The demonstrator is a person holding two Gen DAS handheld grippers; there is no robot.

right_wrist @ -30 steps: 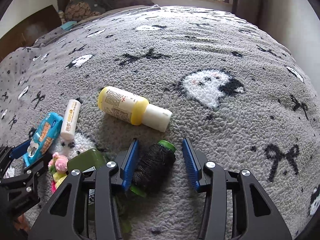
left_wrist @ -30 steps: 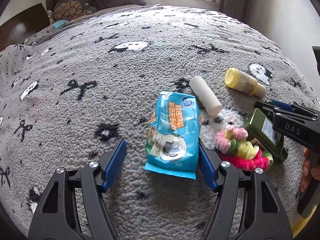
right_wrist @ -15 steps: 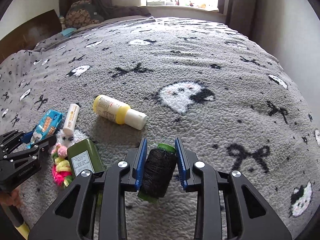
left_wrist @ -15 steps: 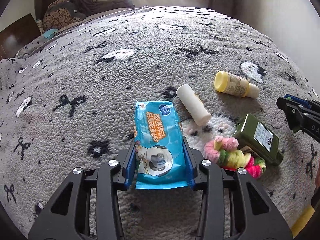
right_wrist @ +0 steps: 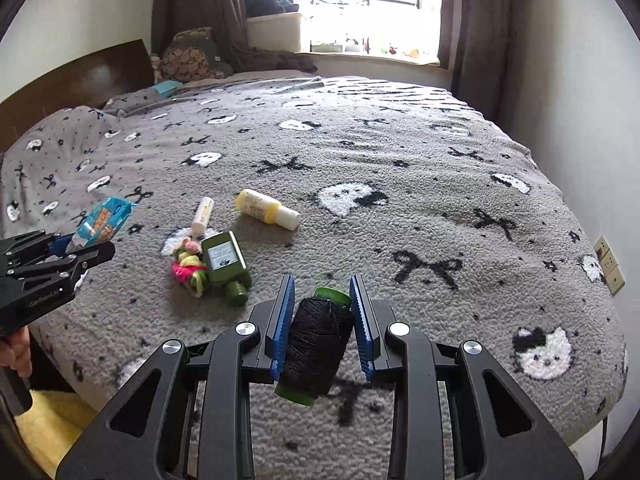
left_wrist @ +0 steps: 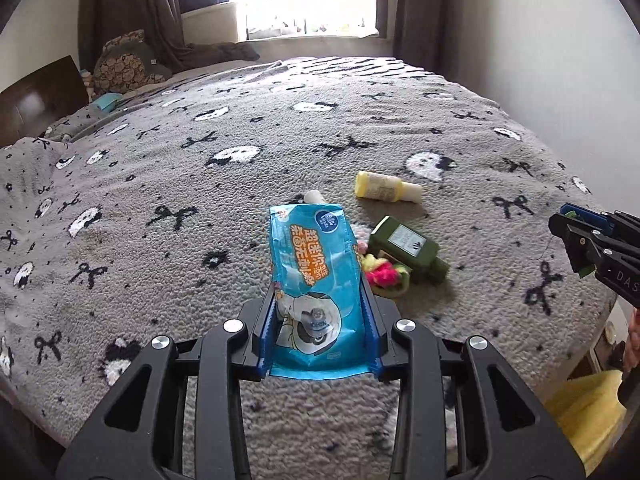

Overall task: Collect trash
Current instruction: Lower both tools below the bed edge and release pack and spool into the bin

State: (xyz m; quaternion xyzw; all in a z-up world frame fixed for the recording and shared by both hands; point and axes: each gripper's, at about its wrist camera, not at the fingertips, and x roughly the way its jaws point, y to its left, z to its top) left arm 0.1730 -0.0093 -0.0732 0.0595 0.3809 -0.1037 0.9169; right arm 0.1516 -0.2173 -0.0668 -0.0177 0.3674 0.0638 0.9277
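Observation:
My left gripper [left_wrist: 319,312] is shut on a blue wet-wipe packet [left_wrist: 316,276] and holds it lifted above the grey bedspread [left_wrist: 200,208]. The packet also shows at the left of the right wrist view [right_wrist: 105,220]. My right gripper [right_wrist: 322,322] is shut on a black thread spool with green ends [right_wrist: 316,344], lifted off the bed. Left on the bed are a yellow bottle [right_wrist: 266,214], a white tube [right_wrist: 202,216], a green bottle [right_wrist: 225,258] and a bundle of coloured hair ties [right_wrist: 188,270].
The bed's near edge runs below both grippers, with something yellow [left_wrist: 580,420] on the floor beside it. Pillows and a wooden headboard [right_wrist: 80,76] lie at the far left. A wall with sockets [right_wrist: 608,264] is at the right.
Both grippers closed on their items and rose away from the bed: the left on the blue packet, the right on the thread spool. The items left on the bed look farther off.

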